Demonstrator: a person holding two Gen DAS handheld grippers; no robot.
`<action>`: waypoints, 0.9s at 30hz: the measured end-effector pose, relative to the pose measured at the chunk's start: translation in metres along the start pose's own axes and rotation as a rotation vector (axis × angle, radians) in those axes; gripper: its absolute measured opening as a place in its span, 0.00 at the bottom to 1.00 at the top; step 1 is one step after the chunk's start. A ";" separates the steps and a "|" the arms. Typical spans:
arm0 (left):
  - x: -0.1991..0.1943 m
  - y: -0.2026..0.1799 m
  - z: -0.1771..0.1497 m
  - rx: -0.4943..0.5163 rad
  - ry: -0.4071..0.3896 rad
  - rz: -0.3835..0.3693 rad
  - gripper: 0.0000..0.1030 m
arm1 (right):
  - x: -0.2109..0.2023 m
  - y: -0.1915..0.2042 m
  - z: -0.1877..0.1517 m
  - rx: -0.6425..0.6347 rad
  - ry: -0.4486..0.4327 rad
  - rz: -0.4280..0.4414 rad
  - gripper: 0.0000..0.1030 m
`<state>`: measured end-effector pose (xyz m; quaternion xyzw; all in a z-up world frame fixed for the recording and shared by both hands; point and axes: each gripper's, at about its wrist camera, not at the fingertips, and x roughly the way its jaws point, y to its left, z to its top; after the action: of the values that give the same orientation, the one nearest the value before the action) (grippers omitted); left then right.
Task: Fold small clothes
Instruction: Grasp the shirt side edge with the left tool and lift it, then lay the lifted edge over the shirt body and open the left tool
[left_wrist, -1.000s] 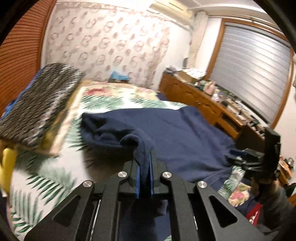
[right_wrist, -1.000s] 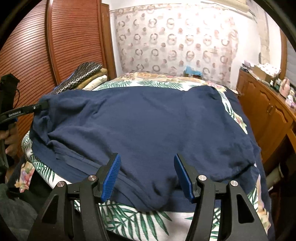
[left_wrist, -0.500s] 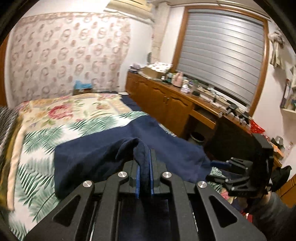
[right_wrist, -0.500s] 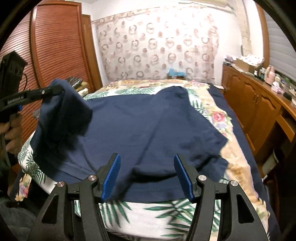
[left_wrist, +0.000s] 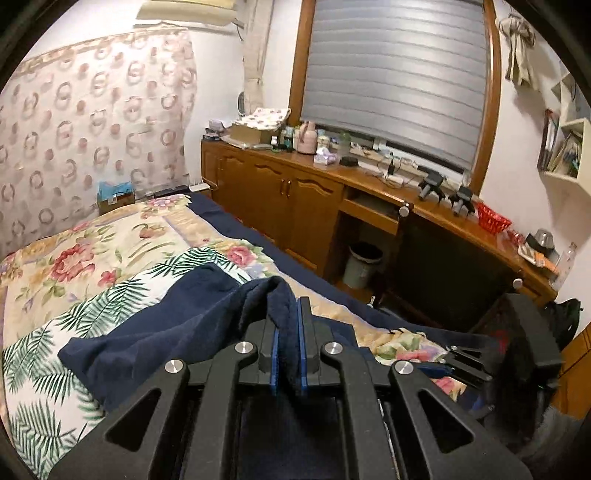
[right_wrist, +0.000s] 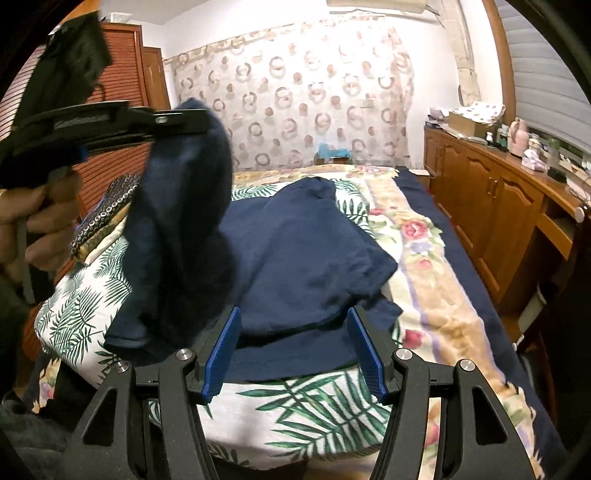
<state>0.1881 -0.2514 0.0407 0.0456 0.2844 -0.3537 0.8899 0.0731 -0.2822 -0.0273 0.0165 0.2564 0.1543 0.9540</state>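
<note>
1. the navy blue garment (right_wrist: 303, 258) lies on the bed, on a bedspread (right_wrist: 306, 417) with green palm leaves and pink flowers.
2. the left gripper (left_wrist: 287, 354) is clenched on one edge of the garment; a fold of the dark cloth is pressed between its two blue pads (left_wrist: 274, 360).
3. in the right wrist view this left gripper (right_wrist: 199, 123) is raised at the upper left, and the cloth hangs down from its tip in a long drape that reaches the part lying on the bed.
4. a hand (right_wrist: 35, 225) holds the handle of the left gripper at the left border of the same view.
5. the right gripper (right_wrist: 293, 350) is released: its blue pads (right_wrist: 221, 354) stand well apart, with nothing pressed between them. it hovers above the near hem of the garment, and i cannot tell if it touches the cloth.
6. in the left wrist view the right gripper (left_wrist: 465, 363) shows dark at the lower right, low beside the bed edge.
7. the far part of the garment lies flat, with a corner pointing to the right side of the bed.
8. a folded patterned fabric (right_wrist: 103, 214) lies at the left side of the bed, partly hidden behind the hanging cloth.
9. a long wooden cabinet (left_wrist: 295, 192) stands along the wall beside the bed, under a window with a closed grey blind (left_wrist: 399, 74); many small objects stand on its top.
10. a curtain (right_wrist: 295, 92) with ring pattern covers the wall behind the bed.
</note>
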 end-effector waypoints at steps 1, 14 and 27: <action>0.006 0.000 0.000 -0.003 0.015 0.000 0.08 | -0.001 -0.001 -0.001 0.003 -0.002 -0.001 0.60; 0.014 0.026 -0.021 0.011 0.070 0.058 0.44 | 0.006 -0.008 0.005 0.048 0.014 -0.023 0.60; 0.007 0.117 -0.099 -0.060 0.228 0.221 0.44 | 0.048 0.002 0.050 -0.015 0.038 0.012 0.60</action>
<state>0.2217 -0.1405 -0.0590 0.0899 0.3871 -0.2375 0.8864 0.1368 -0.2630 -0.0073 0.0078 0.2731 0.1622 0.9482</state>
